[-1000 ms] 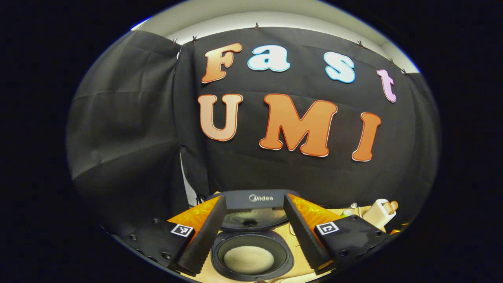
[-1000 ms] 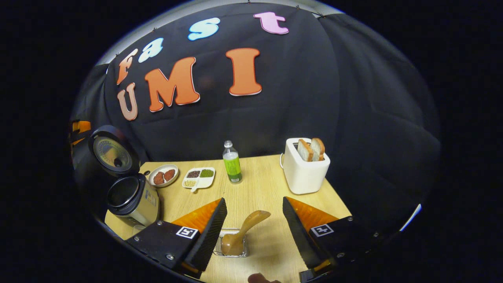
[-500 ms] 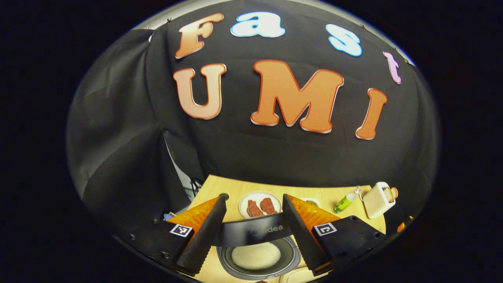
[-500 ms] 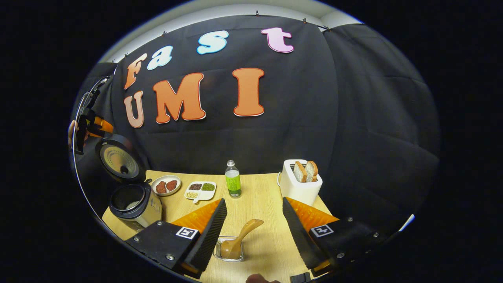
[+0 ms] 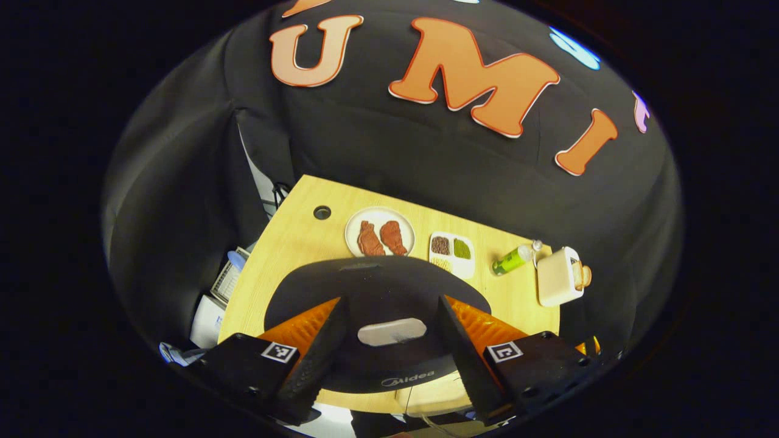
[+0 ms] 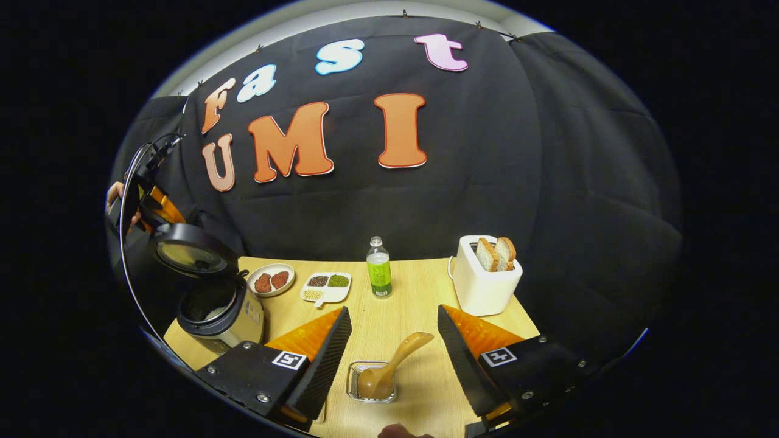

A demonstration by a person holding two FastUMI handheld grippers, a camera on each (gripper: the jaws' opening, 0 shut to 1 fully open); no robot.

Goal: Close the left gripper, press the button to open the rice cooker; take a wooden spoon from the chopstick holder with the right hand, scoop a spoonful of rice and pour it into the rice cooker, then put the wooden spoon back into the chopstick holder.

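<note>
1. Rice cooker point(image 6: 222, 310) at the left end of the wooden table point(image 6: 414, 292), lid point(image 6: 193, 250) raised partway above the pot, tilted forward.
2. Left gripper point(image 5: 389, 340) directly over the dark lid top point(image 5: 371, 286), fingers spread apart with nothing between them; pale lid button point(image 5: 391, 331) visible in the gap.
3. Same gripper seen far left in the right gripper view point(image 6: 149, 204), just behind the lid, with a hand point(image 6: 112, 194) on it.
4. Right gripper point(image 6: 394, 350) open, holding nothing, above the chopstick holder point(image 6: 371, 382).
5. Wooden spoon point(image 6: 392, 365) standing in that holder, handle leaning up to the right.
6. Behind: plate of meat point(image 6: 271, 280), divided dish point(image 6: 325, 286), green bottle point(image 6: 378, 267), white toaster point(image 6: 484, 283) with two bread slices point(image 6: 496, 252).
</note>
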